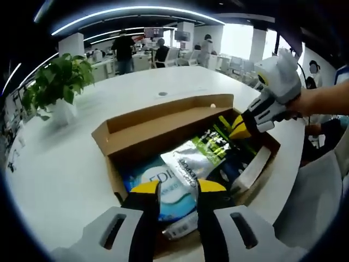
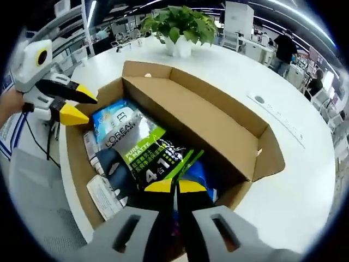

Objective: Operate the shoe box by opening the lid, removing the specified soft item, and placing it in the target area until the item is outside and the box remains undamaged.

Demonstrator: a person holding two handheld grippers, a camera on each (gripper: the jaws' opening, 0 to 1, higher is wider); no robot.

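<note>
Table [image 1: 65,164]: white, round-edged, holds the box.
Box [image 2: 218,117]: brown cardboard, lid folded back, open; full of soft packs.
Plant [image 1: 57,82]: potted, on table beyond box, well apart.
Packs: green/black pouch [image 2: 158,153] on top, mid-box; silver pouch [image 1: 188,164] & blue pack [image 1: 163,185] beside it, all inside the box.
L gripper [image 1: 179,186]: jaws spread, above blue/silver packs, no grip.
R gripper [image 2: 174,186]: yellow tips pressed together at green pouch edge; pinching it or not, can't tell.
</note>
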